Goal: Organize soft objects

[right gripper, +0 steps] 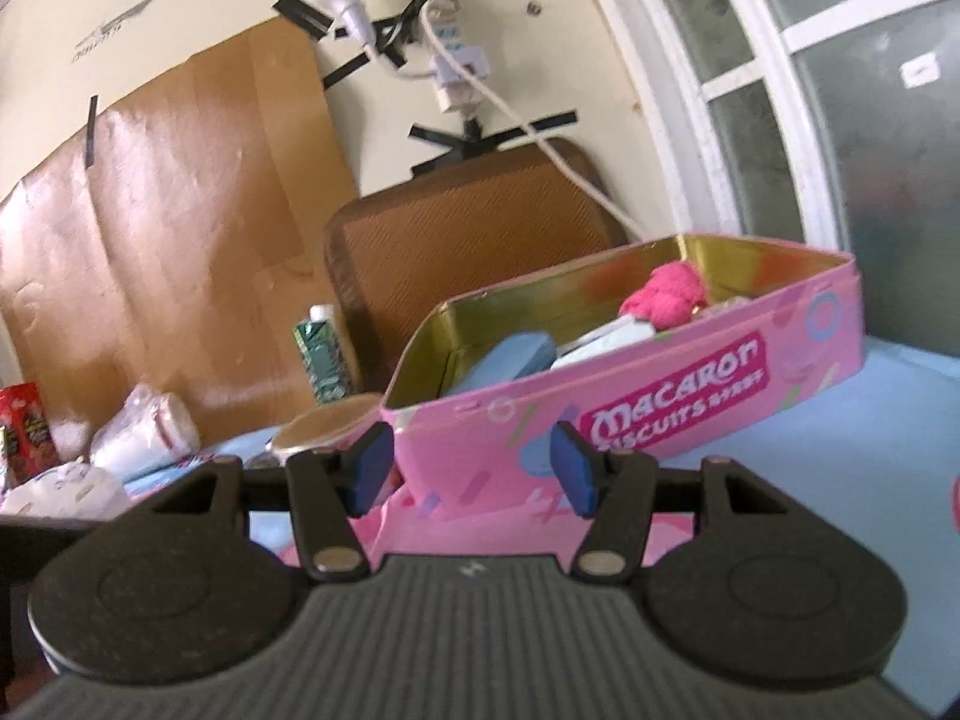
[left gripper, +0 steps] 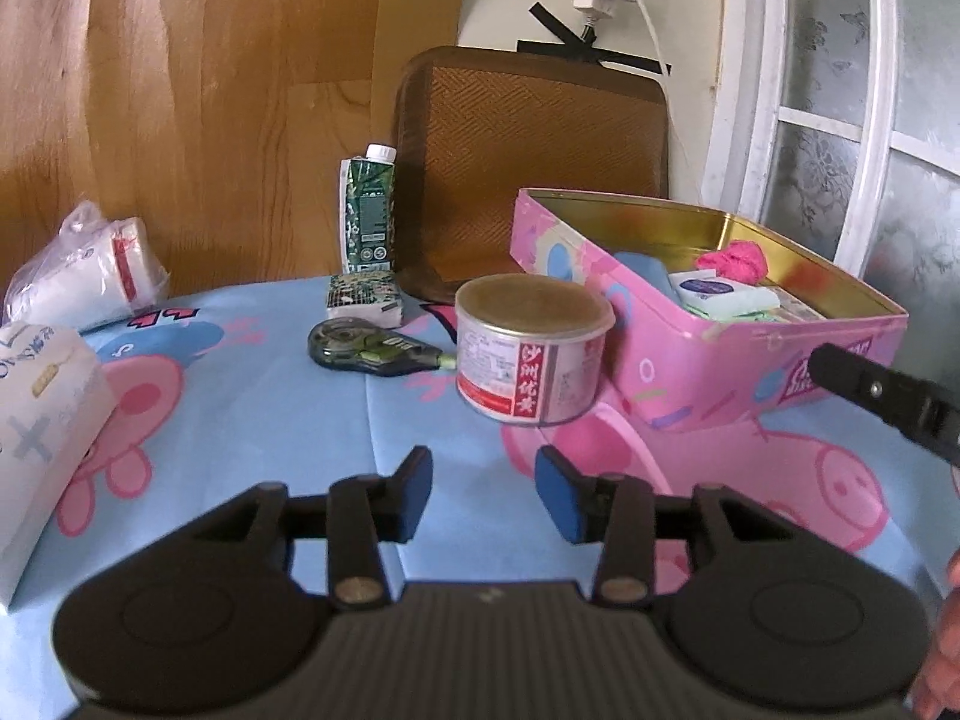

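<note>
Left hand-held gripper hovering empty, pads narrowly parted, before pink tin; right hand-held gripper gaping wide, empty, facing pink tin

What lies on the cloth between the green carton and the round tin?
In the left wrist view, between the green carton and the round tin lie a small patterned tissue pack and a correction tape dispenser.

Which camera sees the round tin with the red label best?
The left wrist view. There the round tin shows whole, lid and red label, standing on the tablecloth beside the pink box. In the right wrist view only its lid peeks out behind the gripper's finger.
</note>
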`<state>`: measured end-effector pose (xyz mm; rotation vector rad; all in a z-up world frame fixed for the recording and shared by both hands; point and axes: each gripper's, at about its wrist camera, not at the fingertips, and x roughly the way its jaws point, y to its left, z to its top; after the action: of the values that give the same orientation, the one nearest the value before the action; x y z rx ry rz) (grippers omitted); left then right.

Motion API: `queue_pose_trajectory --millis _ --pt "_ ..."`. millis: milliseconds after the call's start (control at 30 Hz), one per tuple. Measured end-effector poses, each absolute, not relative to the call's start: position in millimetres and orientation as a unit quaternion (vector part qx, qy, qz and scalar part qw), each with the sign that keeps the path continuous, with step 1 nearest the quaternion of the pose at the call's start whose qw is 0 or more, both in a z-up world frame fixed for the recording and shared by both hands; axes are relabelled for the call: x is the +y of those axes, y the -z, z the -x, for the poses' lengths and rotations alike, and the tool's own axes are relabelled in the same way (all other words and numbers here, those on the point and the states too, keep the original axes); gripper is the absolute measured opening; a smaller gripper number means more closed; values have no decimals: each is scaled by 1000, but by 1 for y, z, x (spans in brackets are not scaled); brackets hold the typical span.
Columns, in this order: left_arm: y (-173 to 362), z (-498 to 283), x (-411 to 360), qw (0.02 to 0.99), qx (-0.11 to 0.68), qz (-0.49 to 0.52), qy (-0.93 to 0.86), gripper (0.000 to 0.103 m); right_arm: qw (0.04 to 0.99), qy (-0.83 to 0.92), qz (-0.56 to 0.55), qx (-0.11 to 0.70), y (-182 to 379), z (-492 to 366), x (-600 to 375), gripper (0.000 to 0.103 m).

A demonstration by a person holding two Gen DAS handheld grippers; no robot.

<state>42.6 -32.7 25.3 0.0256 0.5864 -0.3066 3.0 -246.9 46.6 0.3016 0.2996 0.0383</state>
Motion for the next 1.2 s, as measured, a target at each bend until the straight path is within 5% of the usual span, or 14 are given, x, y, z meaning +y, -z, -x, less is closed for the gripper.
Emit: queue_pose_trajectory --millis 1200 --pt "-15 -24 -30 954 229 -21 192 55 967 17 -208 148 -34 -6 -264 61"
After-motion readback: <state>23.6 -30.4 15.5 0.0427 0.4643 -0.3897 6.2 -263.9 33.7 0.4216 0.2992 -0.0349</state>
